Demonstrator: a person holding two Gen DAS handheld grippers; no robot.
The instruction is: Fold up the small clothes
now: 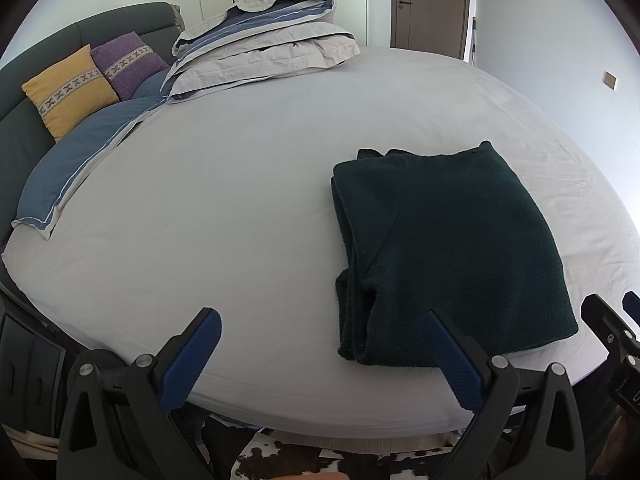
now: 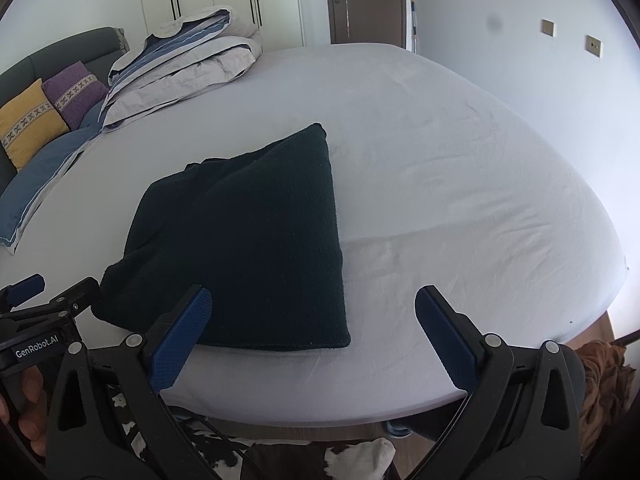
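Note:
A dark green knitted garment [image 1: 448, 248] lies folded into a rectangle near the front edge of the bed; it also shows in the right wrist view [image 2: 248, 248]. My left gripper [image 1: 322, 320] is open and empty, held above the front edge of the bed, its right finger over the garment's near left corner. My right gripper [image 2: 312, 300] is open and empty, its left finger over the garment's near edge. The right gripper shows at the far right of the left wrist view [image 1: 612, 312], and the left gripper at the far left of the right wrist view [image 2: 48, 288].
The bed [image 1: 240, 200] has a pale grey sheet. A folded duvet [image 1: 264, 44] lies at the back, with a yellow cushion [image 1: 68, 88], a purple cushion [image 1: 128, 60] and a blue pillow [image 1: 92, 148] by the headboard. A cowhide rug [image 2: 352, 460] lies on the floor below.

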